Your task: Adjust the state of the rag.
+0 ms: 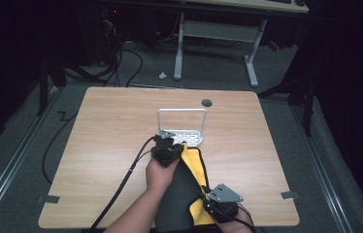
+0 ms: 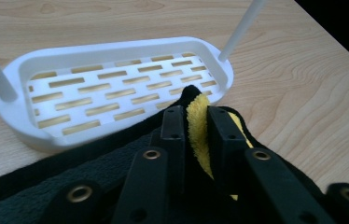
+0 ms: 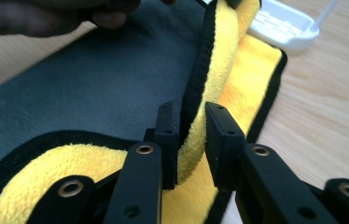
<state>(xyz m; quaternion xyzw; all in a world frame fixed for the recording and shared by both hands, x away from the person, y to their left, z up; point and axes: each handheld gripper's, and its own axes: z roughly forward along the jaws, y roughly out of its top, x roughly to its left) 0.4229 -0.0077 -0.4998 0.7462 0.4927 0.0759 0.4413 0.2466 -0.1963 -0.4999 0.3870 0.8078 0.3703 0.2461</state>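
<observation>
Seemingly mid-fold, one cloth (image 1: pixel 182 187), dark grey on one face and yellow on the other with a black hem, lies on the wooden table (image 1: pixel 107 145) just on the person's side of the single white slotted rack (image 1: pixel 182 126), its far corner touching the rack's tray. The left gripper (image 1: pixel 167 145), beside that tray, has its jaws closed on the cloth's far corner, yellow pile pinched between them in the left gripper view. The right gripper (image 1: pixel 213 201), farther from the rack at the table's near edge, clamps the same raised edge. Two grips on one edge likely keep it taut for turning over. Count: two grippers, one cloth, one rack.
</observation>
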